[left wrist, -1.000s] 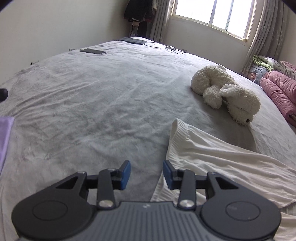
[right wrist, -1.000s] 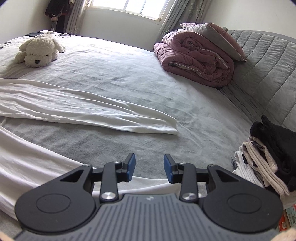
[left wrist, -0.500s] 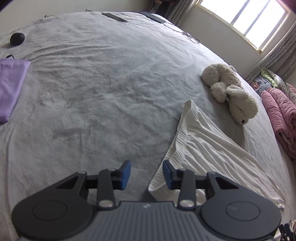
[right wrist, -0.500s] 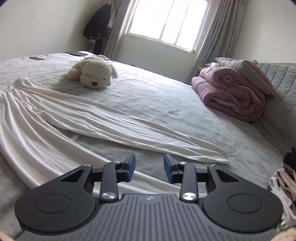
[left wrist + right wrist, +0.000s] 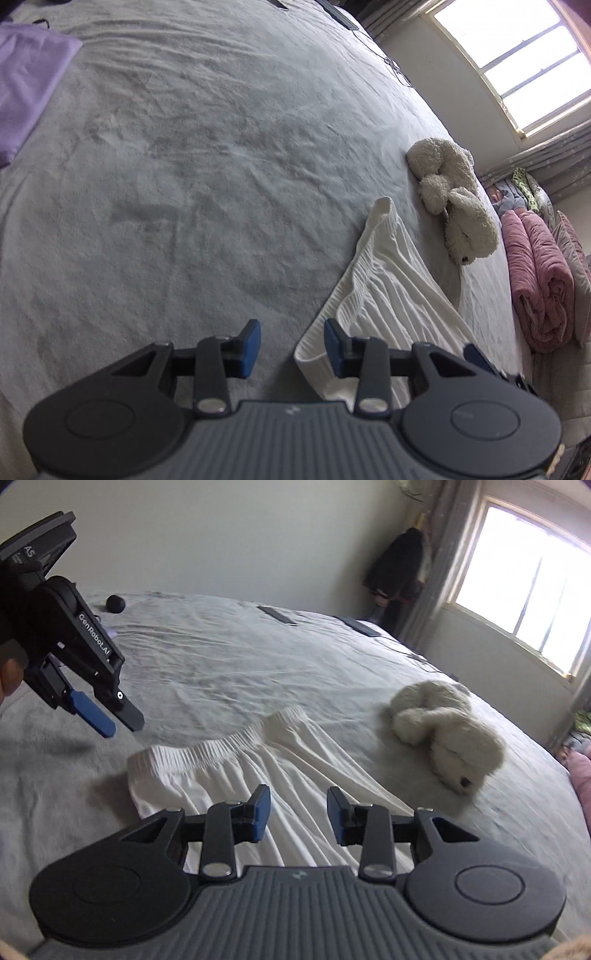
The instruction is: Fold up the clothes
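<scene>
Both tongs stand wide, blue pads apart, gripping nothing. Left tongs: held above the grey bed, near corner of the white garment just below the right pad; seen from the right wrist camera they hang in the air at far left, clear of the cloth, a bit of a hand behind them. Right tongs: poised over the middle of the garment, not touching it as far as can be told.

White garment: ribbed cloth with a gathered elastic waistband, spread flat on the bed, waistband toward the left, the rest running off to the near right.

Plush toy: cream, lying on its side just beyond the garment, to the right.

Purple cloth: flat on the bed, far left, well apart from the garment.

Pink quilt: rolled, at the right edge of the bed.

Black ball: small, far left on the bed.

Two dark flat items, too small to identify: far side of the bed.

Window: bright, far right wall, curtains beside it.
</scene>
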The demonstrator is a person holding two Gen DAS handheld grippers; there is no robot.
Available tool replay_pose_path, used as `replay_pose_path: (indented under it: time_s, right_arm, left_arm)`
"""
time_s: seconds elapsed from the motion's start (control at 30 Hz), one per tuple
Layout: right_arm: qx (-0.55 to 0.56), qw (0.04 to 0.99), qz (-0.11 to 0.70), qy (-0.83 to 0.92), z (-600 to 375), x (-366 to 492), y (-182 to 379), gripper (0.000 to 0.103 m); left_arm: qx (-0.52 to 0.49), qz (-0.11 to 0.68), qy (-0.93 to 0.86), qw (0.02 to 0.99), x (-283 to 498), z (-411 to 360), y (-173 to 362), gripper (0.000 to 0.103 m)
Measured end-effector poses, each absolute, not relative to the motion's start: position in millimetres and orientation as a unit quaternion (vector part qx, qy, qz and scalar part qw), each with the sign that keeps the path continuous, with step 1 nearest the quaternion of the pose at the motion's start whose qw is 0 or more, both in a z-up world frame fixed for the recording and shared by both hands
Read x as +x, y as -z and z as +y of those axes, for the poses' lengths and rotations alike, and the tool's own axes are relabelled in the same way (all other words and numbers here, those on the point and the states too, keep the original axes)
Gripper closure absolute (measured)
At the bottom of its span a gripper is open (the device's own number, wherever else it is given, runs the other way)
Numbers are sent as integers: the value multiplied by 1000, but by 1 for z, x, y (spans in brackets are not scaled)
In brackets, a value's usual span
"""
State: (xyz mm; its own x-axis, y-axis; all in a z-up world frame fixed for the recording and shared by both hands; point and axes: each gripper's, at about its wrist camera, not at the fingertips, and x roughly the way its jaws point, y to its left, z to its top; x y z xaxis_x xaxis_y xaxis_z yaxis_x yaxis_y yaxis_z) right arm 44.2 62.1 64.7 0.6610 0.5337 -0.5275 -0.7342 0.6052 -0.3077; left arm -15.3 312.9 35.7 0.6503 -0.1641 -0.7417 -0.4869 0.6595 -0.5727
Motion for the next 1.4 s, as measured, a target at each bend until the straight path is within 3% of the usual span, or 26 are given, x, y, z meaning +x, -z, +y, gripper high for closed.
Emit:
replay_pose_path:
  time_s: [0.37,0.57,0.87,1.4]
  right_arm:
    - [-324,791,266,-446,146,96,-33,73]
    - [-315,788,277,-450,148,102,-32,94]
    - [-262,830,246,-427,131,104,-47,95]
    - [-228,819,274,-450,132,119,-27,91]
  left_arm:
    - [-405,410,-79,813,-18,322,-32,68]
    - [-419,413,-95,803,-11,330,-31,68]
    - [-426,413,-100,798,-10,328,-33,68]
    - [-443,422,-73,788,-10,308,-28,64]
